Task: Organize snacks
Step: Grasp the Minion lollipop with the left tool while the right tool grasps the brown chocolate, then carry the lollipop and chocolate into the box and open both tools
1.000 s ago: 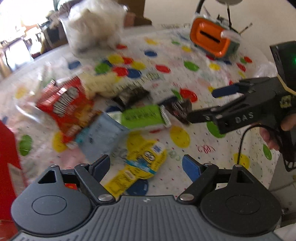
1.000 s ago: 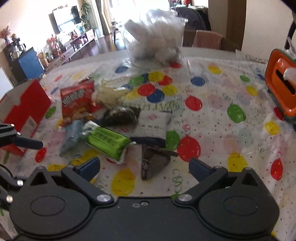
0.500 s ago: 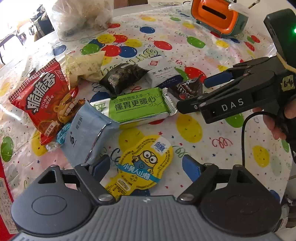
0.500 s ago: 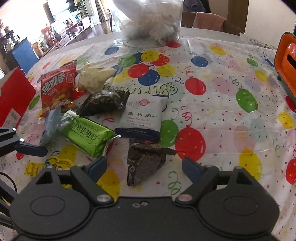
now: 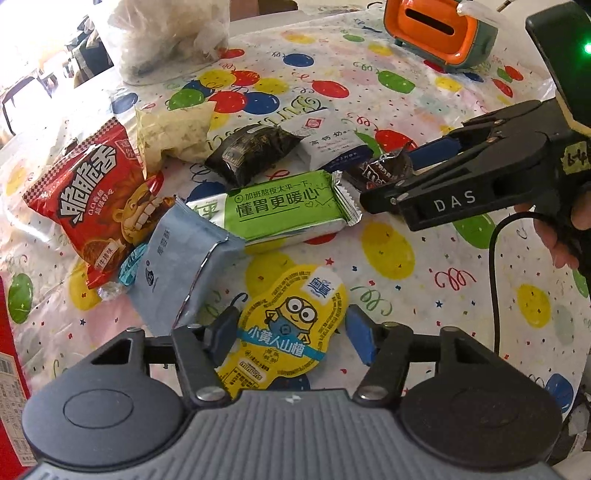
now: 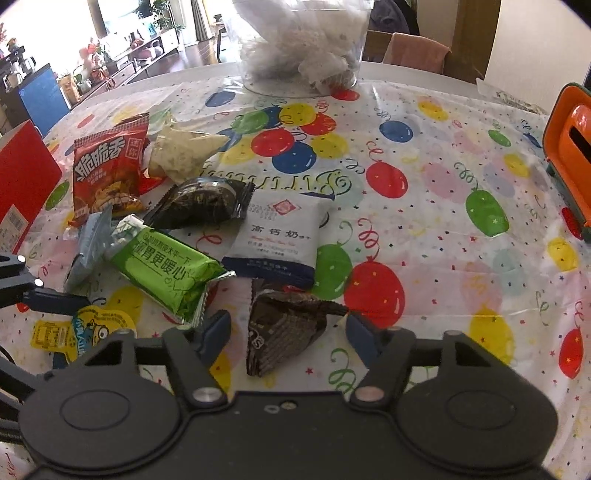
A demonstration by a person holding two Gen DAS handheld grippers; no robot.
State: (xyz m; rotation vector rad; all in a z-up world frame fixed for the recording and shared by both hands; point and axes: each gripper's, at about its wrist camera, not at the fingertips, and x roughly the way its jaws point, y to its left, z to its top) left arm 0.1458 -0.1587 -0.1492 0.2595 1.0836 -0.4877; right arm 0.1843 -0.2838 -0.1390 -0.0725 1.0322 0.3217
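Yellow minion snack cup (image 5: 291, 328) sits low centre in the left wrist view, flat on the balloon tablecloth (image 5: 424, 295), between the left gripper (image 5: 290, 338) fingers. The jaws are closing around it; the left pad looks at its edge, the right pad just beside it with a sliver of cloth showing — not gripped yet.

Brown chocolate packet (image 6: 284, 328) lies low centre in the right wrist view, crumpled, between the right gripper (image 6: 288, 330) fingers. Those jaws are closing too, and gaps show on both sides, so the pads are off it.

In the left view the right gripper comes in from the right edge, its tips straddling the same brown packet at centre right.

Outward — green bar packet (image 5: 280, 206) is at centre, lying left of the brown one. Grey-blue pouch (image 5: 181, 266) leans just left of the minion cup, overlapping the green bar's end. Red chip bag (image 5: 92, 206) is at left. Black packet (image 5: 255, 151) and white milk packet (image 5: 328, 140) sit above centre, with a pale yellowish bag (image 5: 173, 133) upper left of them.

Clear bag of white wrappers (image 5: 166, 37) is at the top left, orange box (image 5: 439, 29) at the top right, red carton (image 6: 22, 184) at the left edge of the right view.
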